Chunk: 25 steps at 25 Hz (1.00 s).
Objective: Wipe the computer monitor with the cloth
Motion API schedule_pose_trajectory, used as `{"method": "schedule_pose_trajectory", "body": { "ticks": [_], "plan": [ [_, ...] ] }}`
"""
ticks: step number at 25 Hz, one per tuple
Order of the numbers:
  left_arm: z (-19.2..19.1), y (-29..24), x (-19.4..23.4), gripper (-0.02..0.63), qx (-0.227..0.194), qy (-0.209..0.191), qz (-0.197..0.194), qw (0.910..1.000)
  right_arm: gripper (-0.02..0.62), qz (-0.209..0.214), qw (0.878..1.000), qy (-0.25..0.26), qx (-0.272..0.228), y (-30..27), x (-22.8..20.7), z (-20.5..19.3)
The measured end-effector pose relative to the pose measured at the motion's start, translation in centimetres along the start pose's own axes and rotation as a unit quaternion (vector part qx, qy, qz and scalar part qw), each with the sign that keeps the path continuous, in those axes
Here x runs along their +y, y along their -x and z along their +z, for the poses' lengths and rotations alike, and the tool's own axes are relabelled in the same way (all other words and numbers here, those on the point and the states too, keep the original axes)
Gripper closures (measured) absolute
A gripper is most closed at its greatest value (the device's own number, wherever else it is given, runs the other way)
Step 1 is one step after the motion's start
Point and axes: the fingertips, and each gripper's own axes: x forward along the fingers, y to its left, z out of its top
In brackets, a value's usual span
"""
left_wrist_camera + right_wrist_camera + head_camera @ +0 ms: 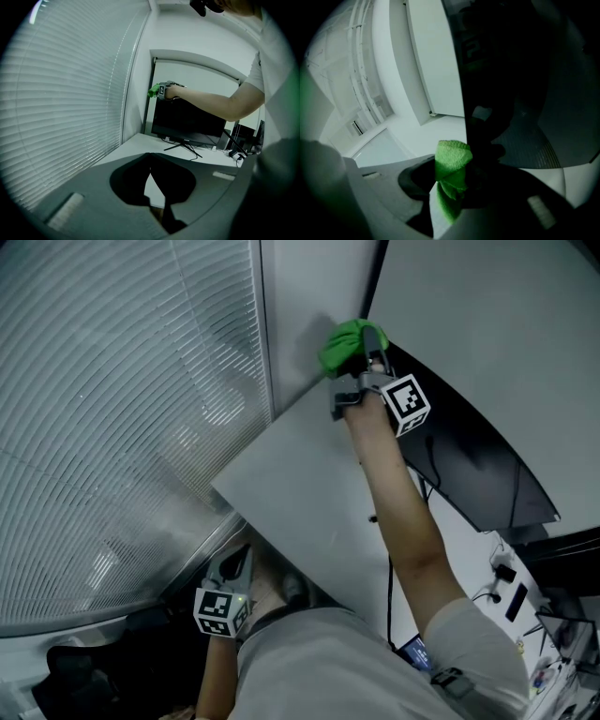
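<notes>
Window blinds cover the wall left of a pale desk. Up high, the right gripper is clamped on a bunched green cloth, which sits at the upper left corner of the dark monitor and seems to touch its edge. From there the screen stretches rightward and down, so the wipe should probably run that way. Well apart, the left gripper hangs low by the desk edge, tips together and empty.

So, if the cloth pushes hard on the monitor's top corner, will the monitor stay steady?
Probably it wobbles or turns a little: the monitor stands on a thin splayed stand, and the cloth sits at its upper corner, far from that foot. The stand's wide spread likely prevents real tipping.
</notes>
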Motion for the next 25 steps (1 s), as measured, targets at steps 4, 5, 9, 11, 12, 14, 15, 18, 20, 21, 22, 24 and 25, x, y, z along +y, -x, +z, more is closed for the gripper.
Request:
{"method": "schedule_pose_trajectory", "body": {
  "ticks": [4,5,9,11,12,14,15,18,20,21,22,24,25],
  "plan": [
    [0.4,0.1,-0.4,0.597,-0.003,-0.005,-0.005,1.0000,0.468,0.001,1.000,0.000,-0.014,0.2,1.5,1.1],
    [0.5,0.1,-0.5,0.597,-0.003,-0.006,-0.006,1.0000,0.468,-0.003,1.000,-0.002,-0.018,0.3,1.5,1.4],
    [0.7,-0.3,-0.3,0.597,-0.001,-0.008,-0.015,0.9999,0.468,-0.027,0.999,-0.008,-0.025,0.6,0.3,1.9],
    [0.9,-0.5,-0.4,0.597,0.000,-0.009,-0.020,0.9998,0.468,-0.036,0.999,-0.001,-0.022,0.9,0.0,2.0],
    [0.9,-0.6,-0.6,0.597,0.000,-0.010,-0.022,0.9997,0.468,-0.038,0.999,0.001,-0.022,1.1,0.0,2.1],
    [0.8,-0.7,-1.0,0.597,0.001,-0.012,-0.027,0.9996,0.468,-0.041,0.999,0.003,-0.023,1.7,0.0,2.4],
    [0.7,-0.8,-1.2,0.597,0.001,-0.013,-0.029,0.9995,0.468,-0.042,0.999,0.004,-0.024,2.0,0.0,2.5],
    [0.7,-1.3,-1.7,0.597,0.003,-0.016,-0.037,0.9992,0.468,-0.049,0.998,0.005,-0.030,2.8,0.0,3.3],
    [0.8,-1.5,-2.0,0.597,0.004,-0.019,-0.043,0.9989,0.468,-0.054,0.998,0.005,-0.036,3.5,0.2,3.9],
    [0.8,-1.6,-2.1,0.597,0.004,-0.020,-0.046,0.9987,0.468,-0.057,0.998,0.005,-0.039,3.9,0.3,4.3],
    [0.8,-1.7,-2.3,0.597,0.004,-0.021,-0.050,0.9985,0.468,-0.060,0.997,0.006,-0.042,4.3,0.4,4.7],
    [0.8,-2.2,-2.7,0.597,0.006,-0.024,-0.058,0.9980,0.468,-0.065,0.997,0.007,-0.048,5.0,0.4,5.4],
    [0.8,-2.4,-3.0,0.597,0.007,-0.026,-0.063,0.9977,0.468,-0.068,0.996,0.006,-0.050,5.4,0.3,5.8]
  ]
}}
